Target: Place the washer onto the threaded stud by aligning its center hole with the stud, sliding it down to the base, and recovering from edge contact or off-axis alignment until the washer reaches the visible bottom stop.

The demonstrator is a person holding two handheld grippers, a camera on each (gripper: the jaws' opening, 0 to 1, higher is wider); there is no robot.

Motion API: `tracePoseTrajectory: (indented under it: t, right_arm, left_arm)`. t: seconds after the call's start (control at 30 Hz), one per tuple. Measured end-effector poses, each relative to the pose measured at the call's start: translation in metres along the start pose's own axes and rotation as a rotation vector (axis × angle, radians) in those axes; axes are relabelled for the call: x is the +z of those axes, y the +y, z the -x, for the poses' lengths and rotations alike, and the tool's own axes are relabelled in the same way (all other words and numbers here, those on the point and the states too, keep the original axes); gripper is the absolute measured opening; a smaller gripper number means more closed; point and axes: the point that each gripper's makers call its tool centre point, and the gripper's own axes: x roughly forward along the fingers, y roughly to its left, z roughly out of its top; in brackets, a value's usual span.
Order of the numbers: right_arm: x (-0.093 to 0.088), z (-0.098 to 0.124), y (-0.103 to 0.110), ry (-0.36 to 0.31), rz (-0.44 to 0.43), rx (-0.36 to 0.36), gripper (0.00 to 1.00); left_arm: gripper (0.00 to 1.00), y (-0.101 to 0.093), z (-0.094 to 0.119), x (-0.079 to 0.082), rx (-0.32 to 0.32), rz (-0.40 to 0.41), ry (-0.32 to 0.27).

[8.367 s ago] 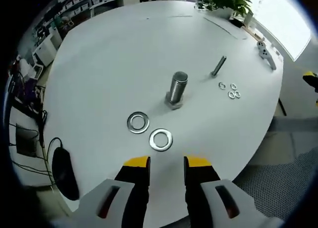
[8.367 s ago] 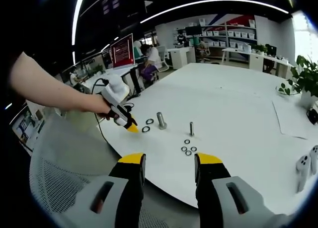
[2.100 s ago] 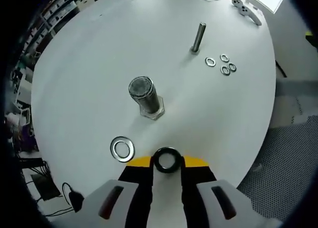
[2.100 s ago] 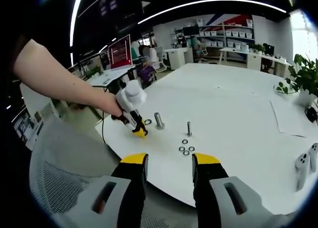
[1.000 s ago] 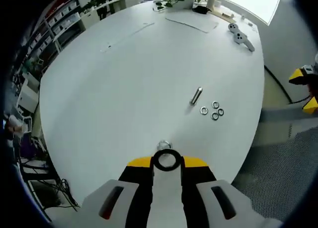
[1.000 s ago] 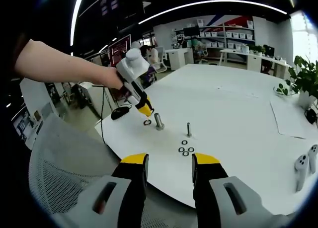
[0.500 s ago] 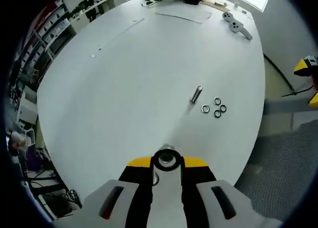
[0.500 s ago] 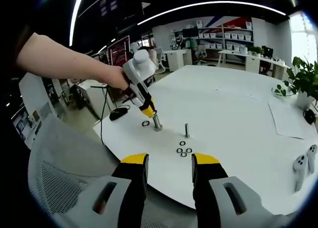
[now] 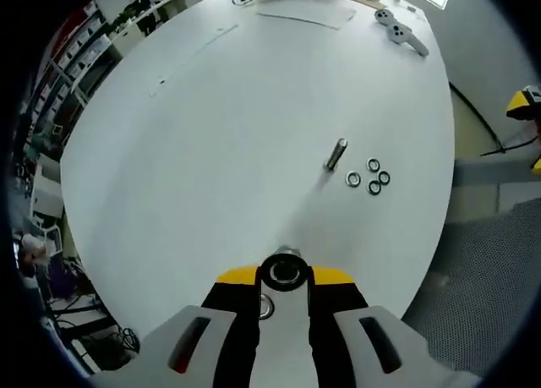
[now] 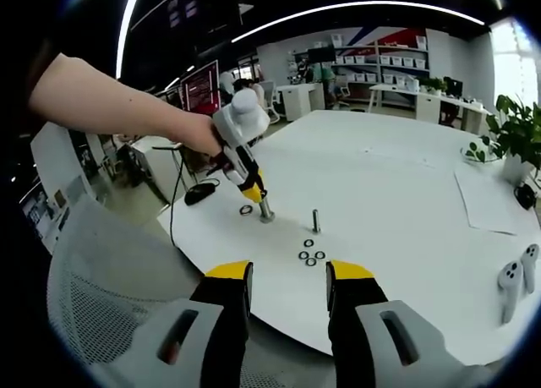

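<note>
My left gripper (image 9: 284,275) is shut on a large steel washer (image 9: 265,274), held flat between its yellow tips. The top of the thick threaded stud (image 9: 286,252) peeks out just behind the washer. In the right gripper view a hand holds the left gripper (image 10: 252,188) tilted down, its tips right at the top of the upright stud (image 10: 265,210). Whether the washer's hole is around the stud I cannot tell. A second large washer (image 10: 246,210) lies flat on the white table (image 10: 397,194) beside the stud's base. My right gripper (image 10: 286,278) is open, off the table's near edge.
A thin bolt (image 9: 336,154) stands beyond the stud with several small washers (image 9: 368,177) beside it. White controllers (image 10: 511,274) and a potted plant (image 10: 516,134) sit at the table's far side. A black mouse (image 10: 201,193) lies at the table's left edge, and a mesh chair (image 10: 101,295) is near me.
The left gripper has carried the washer up from the table and over to the stud, then sunk a little onto its top. The right gripper has stayed put.
</note>
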Motion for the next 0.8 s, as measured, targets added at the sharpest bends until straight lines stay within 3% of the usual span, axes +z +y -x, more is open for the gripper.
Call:
tracePoseTrajectory:
  t: [0.6, 0.8]
  right_arm:
    - [-0.002, 0.000, -0.002, 0.010, -0.004, -0.009, 0.37]
    - [-0.003, 0.000, -0.003, 0.014, -0.003, -0.014, 0.37]
  left_arm:
    - [0.18, -0.003, -0.033, -0.006, 0.009, -0.053, 0.067]
    - [0.19, -0.015, -0.036, -0.009, 0.012, -0.057, 0.083]
